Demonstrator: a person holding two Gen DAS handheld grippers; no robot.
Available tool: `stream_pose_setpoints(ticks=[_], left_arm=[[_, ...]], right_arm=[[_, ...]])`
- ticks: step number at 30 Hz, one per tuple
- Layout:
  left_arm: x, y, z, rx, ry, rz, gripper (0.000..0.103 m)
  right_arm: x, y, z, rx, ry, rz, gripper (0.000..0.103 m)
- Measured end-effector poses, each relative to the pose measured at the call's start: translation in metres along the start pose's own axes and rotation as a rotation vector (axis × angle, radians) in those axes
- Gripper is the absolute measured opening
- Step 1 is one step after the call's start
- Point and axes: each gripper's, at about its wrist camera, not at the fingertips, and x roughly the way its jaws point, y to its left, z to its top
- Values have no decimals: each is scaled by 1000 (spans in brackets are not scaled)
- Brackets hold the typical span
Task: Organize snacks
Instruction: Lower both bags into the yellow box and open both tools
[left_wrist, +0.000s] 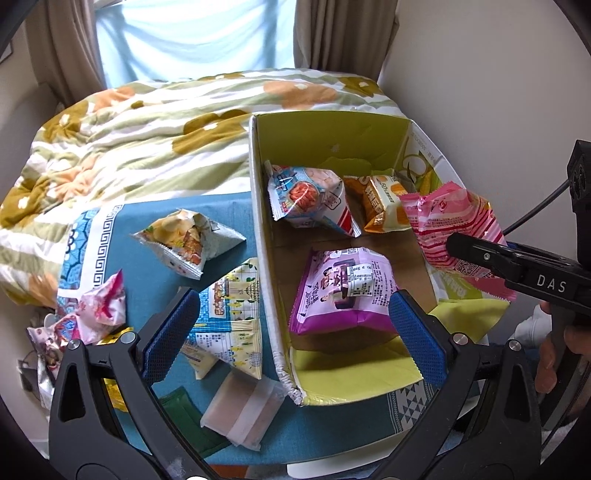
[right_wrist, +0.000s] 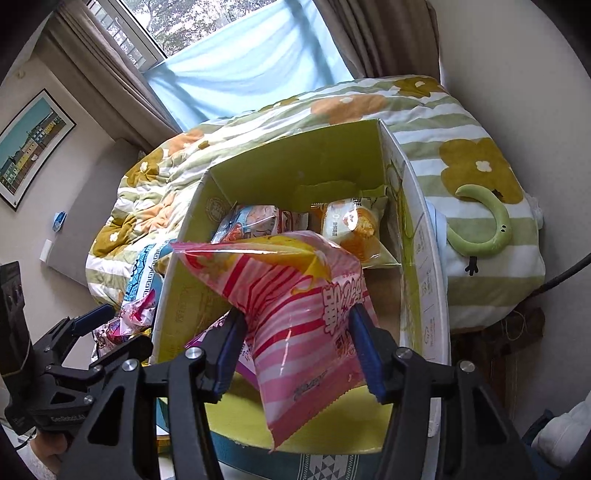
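While the right gripper (right_wrist: 295, 347) fingers are pinching the pink striped packet (right_wrist: 295, 306) over the box (left_wrist: 258, 229), a loose pinch is risking it dropping onto the rim; the left gripper (left_wrist: 295, 328) fingers are gaping empty.

The pink striped packet (right_wrist: 295, 314) hides most of the purple packet (right_wrist: 216, 338) in the box (right_wrist: 421, 258).

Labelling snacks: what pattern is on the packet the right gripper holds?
Pink and white stripes with yellow on the packet; clearest in the right wrist view.

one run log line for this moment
left hand-held gripper: open, empty | right hand-held gripper: holding pink snack bag over box
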Motion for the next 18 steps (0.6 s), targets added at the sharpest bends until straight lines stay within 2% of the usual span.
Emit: stream_pose_setpoints(ticks=[5,6,7,9,18], left_arm=[[4,2,0,2,11,-4,101],[5,2,-1,2,11,-5,101],[5,3,-2,1,13,-7,101],[6,3,-3,-3,18,-11,101],[-11,3,-3,-6,-22,-15,101]], right_arm=[[11,0,1,11,-10,-59,56],[12,0,-1,10,-23,-79,62],[10,0,-2,9,-44,-95,80],[6,1,-7,3,-70,-83,103],[-9,5,-16,-16,-76,-72,103]])
